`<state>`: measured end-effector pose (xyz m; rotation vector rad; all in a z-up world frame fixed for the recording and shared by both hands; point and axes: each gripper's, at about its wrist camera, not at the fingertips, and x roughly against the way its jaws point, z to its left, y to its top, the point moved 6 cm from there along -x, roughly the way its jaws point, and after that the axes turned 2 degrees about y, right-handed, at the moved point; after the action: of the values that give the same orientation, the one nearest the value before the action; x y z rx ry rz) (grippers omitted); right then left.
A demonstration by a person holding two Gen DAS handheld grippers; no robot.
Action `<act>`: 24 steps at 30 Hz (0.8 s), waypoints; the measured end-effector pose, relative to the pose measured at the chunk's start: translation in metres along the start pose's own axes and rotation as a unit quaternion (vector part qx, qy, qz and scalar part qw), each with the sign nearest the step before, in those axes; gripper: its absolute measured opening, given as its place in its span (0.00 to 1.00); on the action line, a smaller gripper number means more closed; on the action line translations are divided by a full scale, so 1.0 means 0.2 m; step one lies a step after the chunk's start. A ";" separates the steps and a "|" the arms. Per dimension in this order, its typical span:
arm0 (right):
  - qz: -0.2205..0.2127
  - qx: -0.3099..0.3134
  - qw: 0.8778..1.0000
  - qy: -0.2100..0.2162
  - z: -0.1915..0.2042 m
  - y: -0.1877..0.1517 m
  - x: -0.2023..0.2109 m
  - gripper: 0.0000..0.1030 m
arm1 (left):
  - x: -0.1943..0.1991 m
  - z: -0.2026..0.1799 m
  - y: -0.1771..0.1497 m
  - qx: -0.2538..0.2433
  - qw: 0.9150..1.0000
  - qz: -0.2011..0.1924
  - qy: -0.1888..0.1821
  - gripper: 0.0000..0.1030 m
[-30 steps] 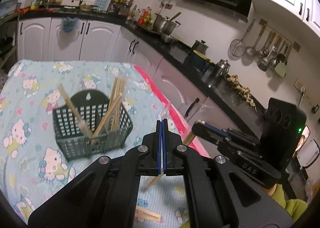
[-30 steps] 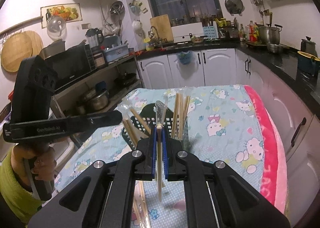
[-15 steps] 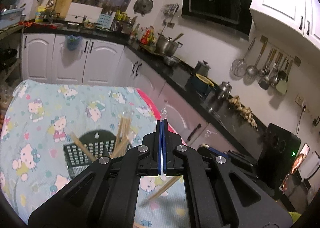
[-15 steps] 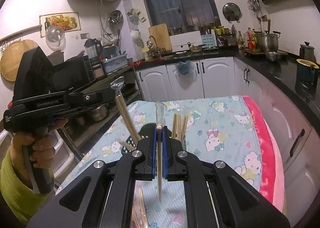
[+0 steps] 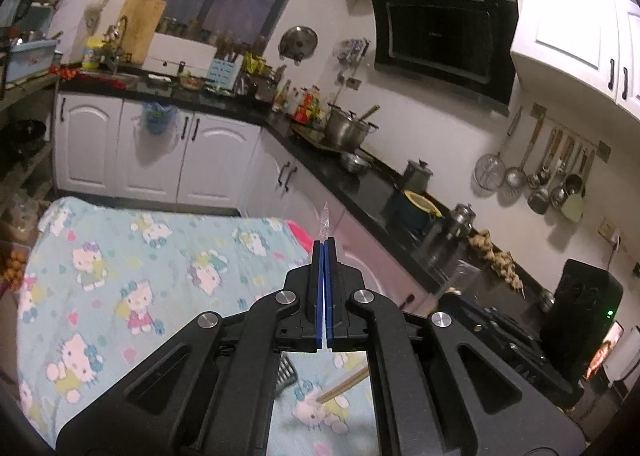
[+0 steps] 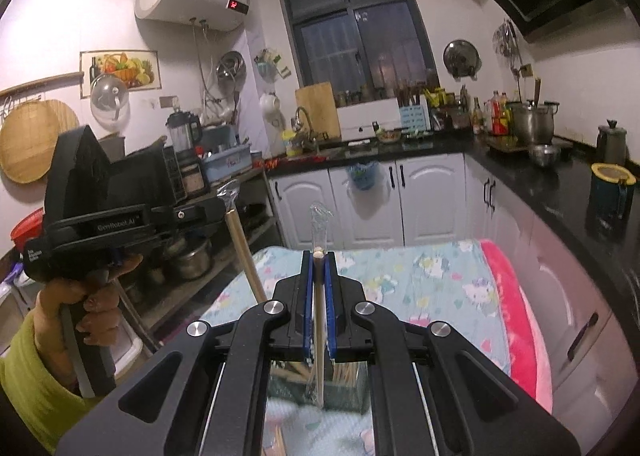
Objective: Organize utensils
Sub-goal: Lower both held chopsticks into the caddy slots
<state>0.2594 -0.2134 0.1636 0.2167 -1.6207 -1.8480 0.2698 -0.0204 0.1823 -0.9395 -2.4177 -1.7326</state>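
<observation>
A wrapped chopstick (image 6: 319, 320) is held upright between the blue pads of the right gripper (image 6: 319, 256), jaws closed on it near its upper end; the clear wrapper twist (image 6: 320, 218) stands above the pads. The lower end hangs down over the dark mesh utensil basket (image 6: 352, 392), in which other chopsticks (image 6: 349, 373) already stand, on the cartoon-print cloth (image 6: 420, 280).

The left gripper (image 5: 323, 252) is closed, pads nearly touching, with a sliver of clear film (image 5: 324, 218) projecting past the tips. In the right wrist view a second chopstick (image 6: 244, 252) is seen hanging at a slant from that gripper, held by the wrapped top. Its lower end (image 5: 344, 386) shows beneath the linkage in the left wrist view, above the cloth.

Handling, as judged: light, stiff, slender wood; the film sleeve is probably slippery (a stick may swing or slide in a top-end grip). A hold nearer mid-length would be steadier, though the top grip leaves the lower end free for insertion.

Whether the right stick's tip is inside the basket or just above the rim cannot be told.
</observation>
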 end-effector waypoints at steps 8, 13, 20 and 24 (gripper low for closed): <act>-0.023 0.017 1.000 -0.013 -0.01 0.15 -0.04 0.06 | -0.02 0.10 0.13 0.007 0.999 -0.027 0.025 0.00; -0.025 0.018 0.999 -0.013 -0.03 0.17 -0.09 0.06 | -0.04 0.17 0.12 0.007 0.999 -0.035 0.040 0.00; -0.009 0.019 1.000 -0.014 -0.04 0.12 -0.24 0.06 | -0.09 0.26 0.04 0.021 0.999 -0.028 0.038 0.00; 0.009 0.018 1.000 -0.019 -0.06 0.05 -0.34 0.06 | -0.12 0.30 -0.02 0.033 0.999 -0.019 0.028 0.00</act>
<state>0.3206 -0.1850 0.1501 0.1829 -1.6774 -1.8217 0.3067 0.0196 0.1477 -0.8333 -2.4561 -1.6564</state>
